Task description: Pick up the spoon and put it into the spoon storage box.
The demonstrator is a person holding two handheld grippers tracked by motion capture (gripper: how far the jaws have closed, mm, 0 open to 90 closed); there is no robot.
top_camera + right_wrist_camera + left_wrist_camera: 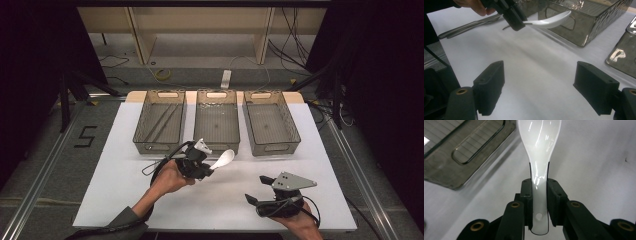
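Right gripper [256, 189] idles near the desk's [125, 175] front edge, fingers spread. Mid-desk, the left gripper [209, 171] pinches the spoon [223, 160] by its handle above the surface; glossy, stiff, slippery and likely breakable. Three bins [216, 146] wait behind.

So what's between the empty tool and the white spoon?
Just bare white table, as the right gripper view shows, between the right tool and the spoon.
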